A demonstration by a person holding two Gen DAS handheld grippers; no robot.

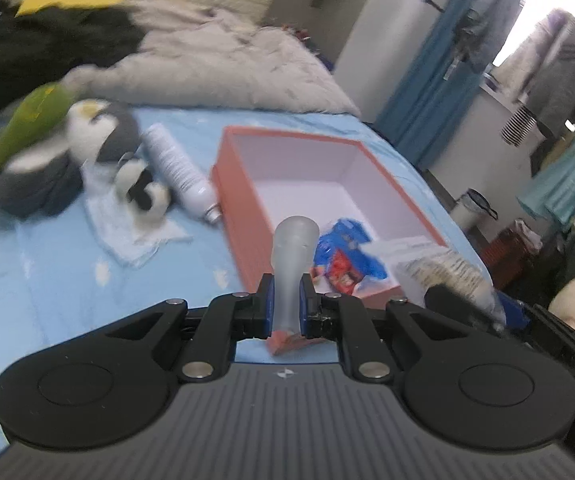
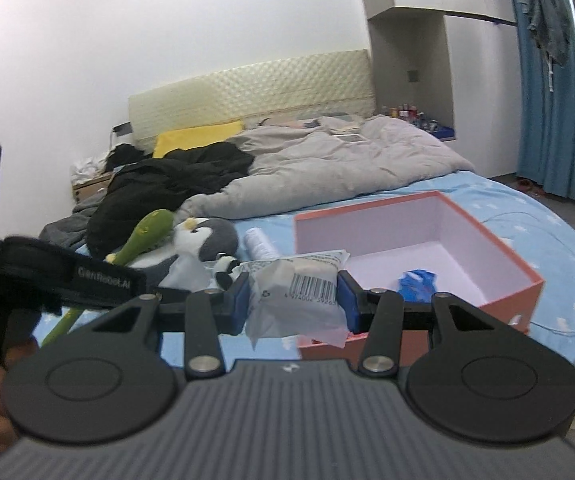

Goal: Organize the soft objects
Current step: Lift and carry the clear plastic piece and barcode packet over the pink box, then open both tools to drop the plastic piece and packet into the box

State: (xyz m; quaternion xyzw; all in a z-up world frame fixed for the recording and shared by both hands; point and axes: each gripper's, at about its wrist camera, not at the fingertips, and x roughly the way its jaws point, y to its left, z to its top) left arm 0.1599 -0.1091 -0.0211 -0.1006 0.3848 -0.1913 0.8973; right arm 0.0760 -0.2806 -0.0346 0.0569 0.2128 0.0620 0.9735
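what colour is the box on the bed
Salmon pink outside, pale white inside box; clearest in the right wrist view.

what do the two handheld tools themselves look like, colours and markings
Both the left tool and right tool share one build: black linkage arms with silver pivot pins, blue finger pads, round black discs, and a ribbed grey body. A black strap beside the right reads GenRobot.AI.
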